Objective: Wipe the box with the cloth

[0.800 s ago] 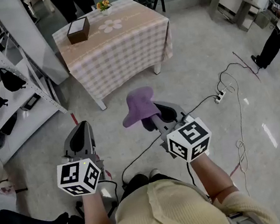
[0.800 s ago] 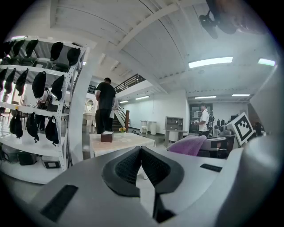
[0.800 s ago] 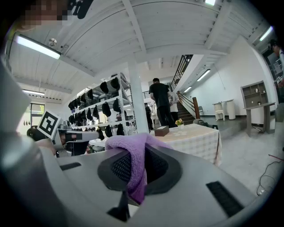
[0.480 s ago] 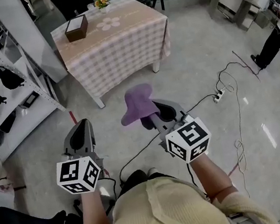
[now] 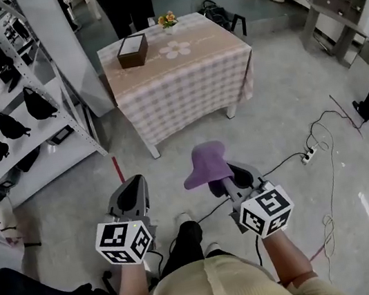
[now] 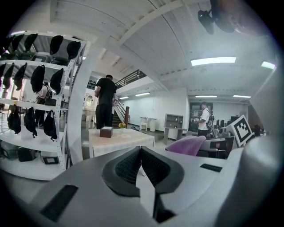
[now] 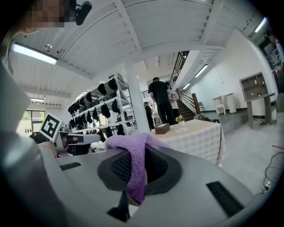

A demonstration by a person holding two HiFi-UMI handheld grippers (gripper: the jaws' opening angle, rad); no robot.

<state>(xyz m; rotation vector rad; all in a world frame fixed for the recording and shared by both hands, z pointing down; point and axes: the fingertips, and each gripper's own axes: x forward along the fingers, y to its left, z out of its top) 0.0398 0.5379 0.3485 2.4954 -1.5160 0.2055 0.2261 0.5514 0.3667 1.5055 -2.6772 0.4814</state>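
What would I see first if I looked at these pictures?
Probably the fluffy purple cloth, pinched in the right tongs near the middle of the head view. Next comes the checked table ahead, with a brown box near its far left corner. The left tongs are shut and empty.
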